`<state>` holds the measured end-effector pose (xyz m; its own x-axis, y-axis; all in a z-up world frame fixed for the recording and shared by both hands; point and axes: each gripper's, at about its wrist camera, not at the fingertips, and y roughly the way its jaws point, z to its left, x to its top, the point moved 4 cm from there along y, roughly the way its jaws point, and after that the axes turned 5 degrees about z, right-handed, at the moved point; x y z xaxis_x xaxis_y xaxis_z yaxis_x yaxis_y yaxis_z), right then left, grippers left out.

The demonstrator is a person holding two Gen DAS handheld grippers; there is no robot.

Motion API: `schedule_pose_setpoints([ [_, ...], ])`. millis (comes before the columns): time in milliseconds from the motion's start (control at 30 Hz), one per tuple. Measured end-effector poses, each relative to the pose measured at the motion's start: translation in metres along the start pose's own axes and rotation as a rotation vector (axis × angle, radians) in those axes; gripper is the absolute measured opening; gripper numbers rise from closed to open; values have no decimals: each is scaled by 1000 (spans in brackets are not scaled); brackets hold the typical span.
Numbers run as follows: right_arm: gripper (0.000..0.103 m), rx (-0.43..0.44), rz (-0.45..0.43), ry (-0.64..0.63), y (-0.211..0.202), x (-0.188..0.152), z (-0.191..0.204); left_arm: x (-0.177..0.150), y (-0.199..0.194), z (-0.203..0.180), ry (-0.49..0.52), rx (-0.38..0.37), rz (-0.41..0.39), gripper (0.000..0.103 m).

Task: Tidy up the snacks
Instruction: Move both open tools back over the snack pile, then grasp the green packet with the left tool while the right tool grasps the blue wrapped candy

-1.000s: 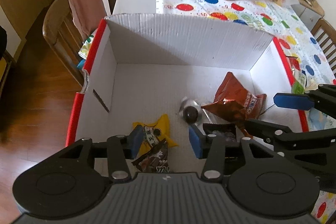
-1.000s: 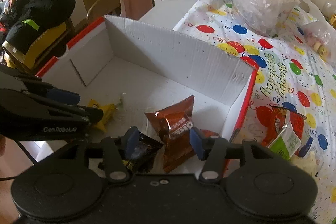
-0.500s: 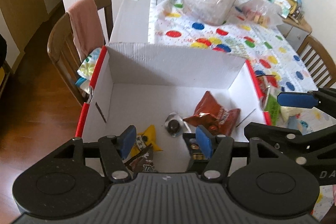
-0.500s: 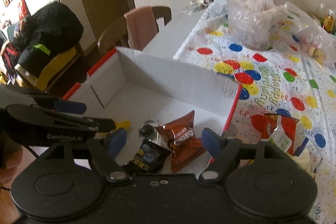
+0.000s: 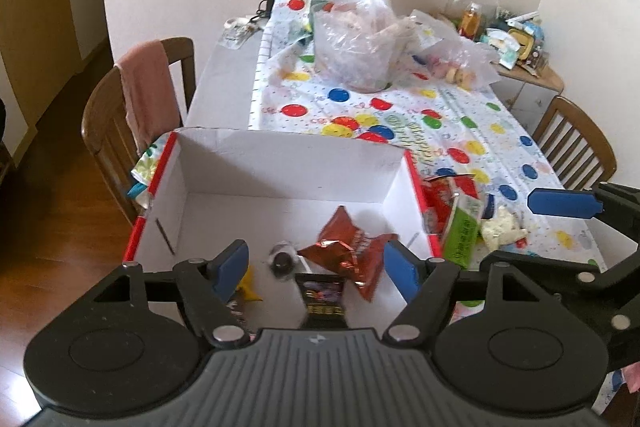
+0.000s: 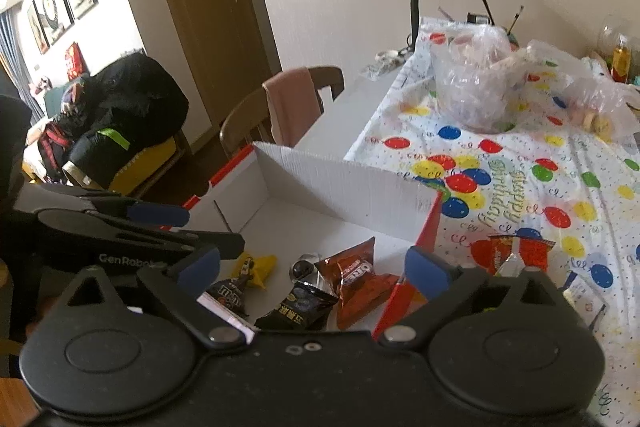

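Left wrist view: your left gripper (image 5: 316, 265) and right gripper (image 6: 312, 269), jaws just spread and empty, hang above the box (image 5: 288, 163); five snacks inside, packets (image 5: 456, 215) remain right.

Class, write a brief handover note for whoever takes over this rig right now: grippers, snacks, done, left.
Left gripper and right gripper: both open and empty, jaws just been opening, above the box.
In the box: Oreo pack, black packet, yellow packet, M&M's pack, a small round sweet.
Left: red packet and green packet on the tablecloth beside the box.
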<state>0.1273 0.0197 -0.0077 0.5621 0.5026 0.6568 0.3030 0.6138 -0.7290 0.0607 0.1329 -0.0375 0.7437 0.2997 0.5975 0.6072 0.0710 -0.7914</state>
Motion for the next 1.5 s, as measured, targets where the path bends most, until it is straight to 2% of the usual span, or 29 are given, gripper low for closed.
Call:
schedule_pose_setpoints([
  [167, 103, 14, -33, 10, -21, -8, -12, -6, -4, -25, 8, -26, -9, 75],
  [400, 103, 3, -32, 6, -49, -26, -41, -10, 1, -71, 34, -51, -7, 76],
  [767, 103, -108, 26, 19, -80, -62, -125, -17, 39, -148, 80, -90, 59, 76],
  [1167, 103, -112, 137, -62, -71, -101, -183, -11, 98, -207, 141, -71, 157, 76],
  [1500, 99, -89, 235, -110, -36, -120, -219, 3, 159, -219, 114, -24, 271, 76],
])
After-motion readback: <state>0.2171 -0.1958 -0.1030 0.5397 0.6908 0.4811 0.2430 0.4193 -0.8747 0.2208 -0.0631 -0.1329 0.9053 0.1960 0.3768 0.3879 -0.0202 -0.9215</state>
